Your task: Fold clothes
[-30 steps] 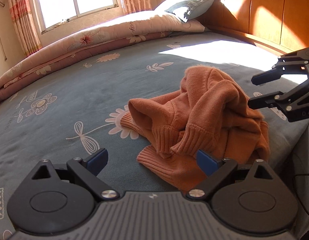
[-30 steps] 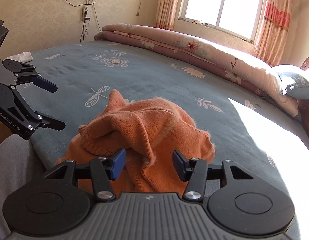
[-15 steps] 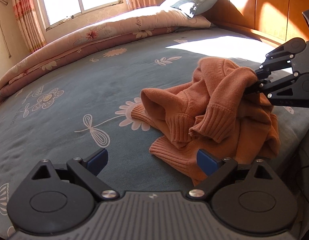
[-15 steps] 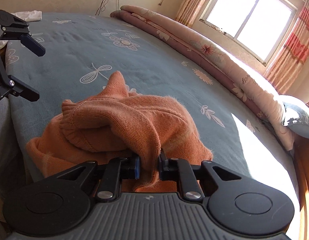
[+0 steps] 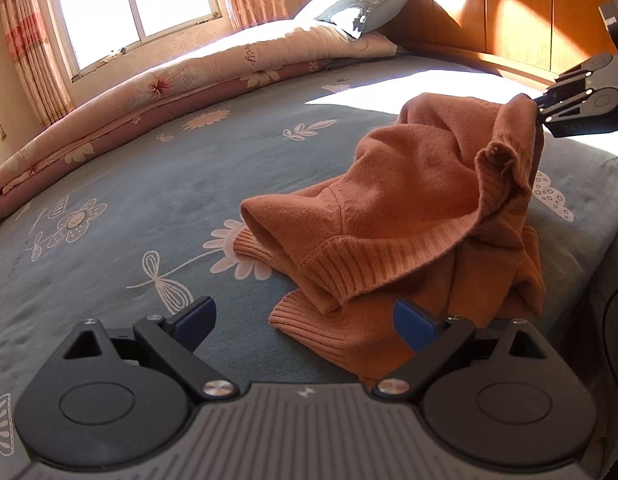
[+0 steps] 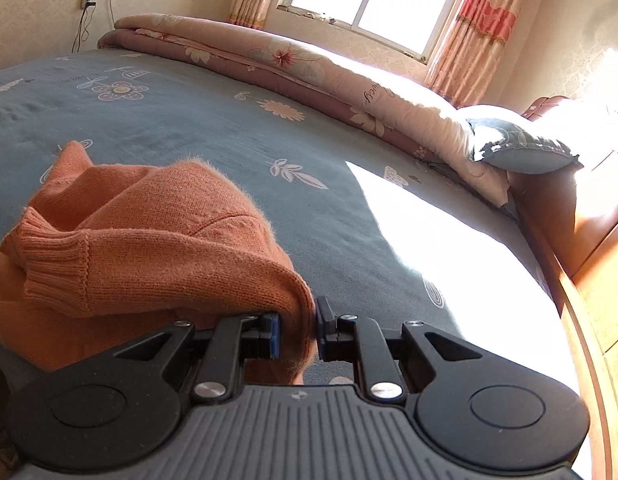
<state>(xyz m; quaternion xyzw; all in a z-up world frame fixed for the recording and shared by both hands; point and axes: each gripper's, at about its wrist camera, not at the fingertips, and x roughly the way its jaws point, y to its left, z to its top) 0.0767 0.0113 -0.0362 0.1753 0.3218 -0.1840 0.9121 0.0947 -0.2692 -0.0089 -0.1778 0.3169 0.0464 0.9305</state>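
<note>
An orange knit sweater (image 5: 409,216) lies crumpled near the close edge of the blue-grey bed (image 5: 149,184). My right gripper (image 6: 297,330) is shut on a fold of the sweater (image 6: 149,248) and holds that part lifted and stretched. From the left wrist camera the right gripper (image 5: 539,110) appears at the far right, pinching the raised fold. My left gripper (image 5: 305,320) stands open just in front of the sweater's ribbed hem (image 5: 329,320), with nothing between its blue pads (image 5: 195,316).
A rolled floral quilt (image 5: 169,88) runs along the far side of the bed under a window (image 5: 133,4). A grey pillow (image 5: 361,4) leans by the wooden headboard (image 5: 529,16). Bright sunlight falls on the bed (image 6: 449,248) near the headboard.
My right gripper closed on a fold of the sweater, then pulled it up and to the right, stretching the cloth. The left gripper stayed open and nearly still.
</note>
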